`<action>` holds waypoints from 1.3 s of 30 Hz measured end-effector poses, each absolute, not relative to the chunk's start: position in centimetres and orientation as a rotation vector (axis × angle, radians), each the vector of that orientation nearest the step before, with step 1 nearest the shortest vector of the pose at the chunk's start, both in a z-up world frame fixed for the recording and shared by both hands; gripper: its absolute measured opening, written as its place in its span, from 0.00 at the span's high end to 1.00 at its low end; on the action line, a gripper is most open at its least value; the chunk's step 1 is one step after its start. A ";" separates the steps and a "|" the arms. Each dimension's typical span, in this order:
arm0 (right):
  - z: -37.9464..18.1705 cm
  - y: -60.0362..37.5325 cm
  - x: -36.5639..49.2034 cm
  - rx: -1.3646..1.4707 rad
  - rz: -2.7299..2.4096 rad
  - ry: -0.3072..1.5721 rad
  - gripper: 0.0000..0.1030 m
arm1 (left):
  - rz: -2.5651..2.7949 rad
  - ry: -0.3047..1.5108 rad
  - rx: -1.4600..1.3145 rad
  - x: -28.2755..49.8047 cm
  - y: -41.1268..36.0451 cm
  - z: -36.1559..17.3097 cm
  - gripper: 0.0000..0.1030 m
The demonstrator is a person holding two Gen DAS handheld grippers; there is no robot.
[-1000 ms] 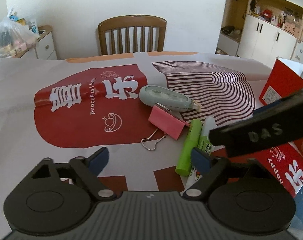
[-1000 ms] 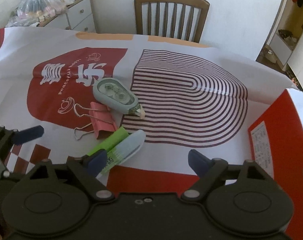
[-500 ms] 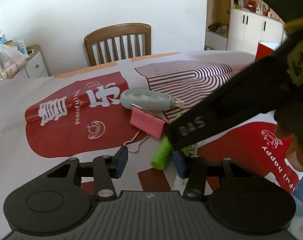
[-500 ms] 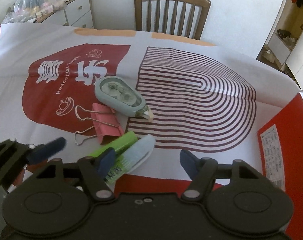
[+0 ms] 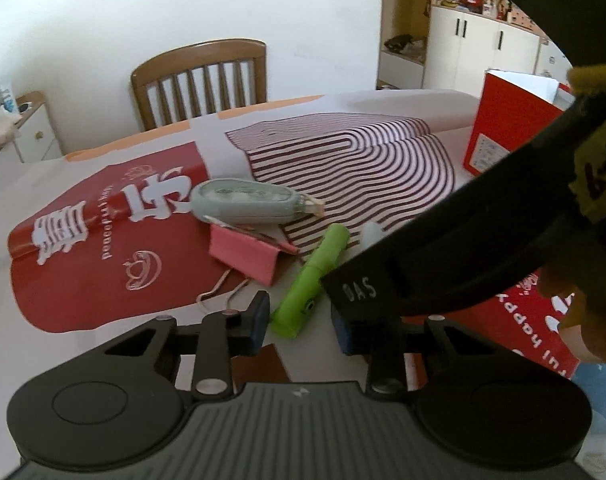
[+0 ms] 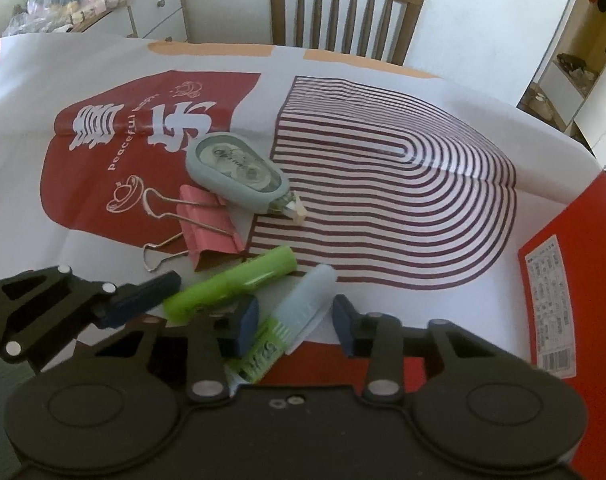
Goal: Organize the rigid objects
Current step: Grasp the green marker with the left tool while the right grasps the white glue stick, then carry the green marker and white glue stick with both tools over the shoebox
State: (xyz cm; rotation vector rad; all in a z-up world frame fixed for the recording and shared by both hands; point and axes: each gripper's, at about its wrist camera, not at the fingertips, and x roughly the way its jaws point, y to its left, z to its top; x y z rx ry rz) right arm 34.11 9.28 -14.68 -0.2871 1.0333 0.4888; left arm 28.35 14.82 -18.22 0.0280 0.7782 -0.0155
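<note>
Both tongs parted: left tongs straddle green marker end, right tongs straddle glue stick.

"peaceful" on the printed sheet; "DAS" on the right tongs

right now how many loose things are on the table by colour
green highlighter: 1
pink binder clip: 1
grey-blue correction tape: 1
glue stick with clear cap: 1
total: 4
</note>
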 end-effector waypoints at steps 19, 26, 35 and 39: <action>-12.5 3.6 31.3 -0.200 0.572 1.005 0.78 | -0.039 0.811 -0.115 26.6 13.5 -17.1 0.85; -10.4 1.6 29.3 -0.187 0.623 0.998 0.79 | -0.022 0.799 -0.144 24.3 12.6 -15.3 0.85; -7.5 -1.0 27.0 -0.170 0.669 0.965 0.80 | -0.007 0.780 -0.221 21.9 12.4 -13.1 0.85; -6.1 -2.5 26.2 -0.167 0.688 0.947 0.80 | -0.018 0.755 -0.211 21.3 11.3 -11.4 0.85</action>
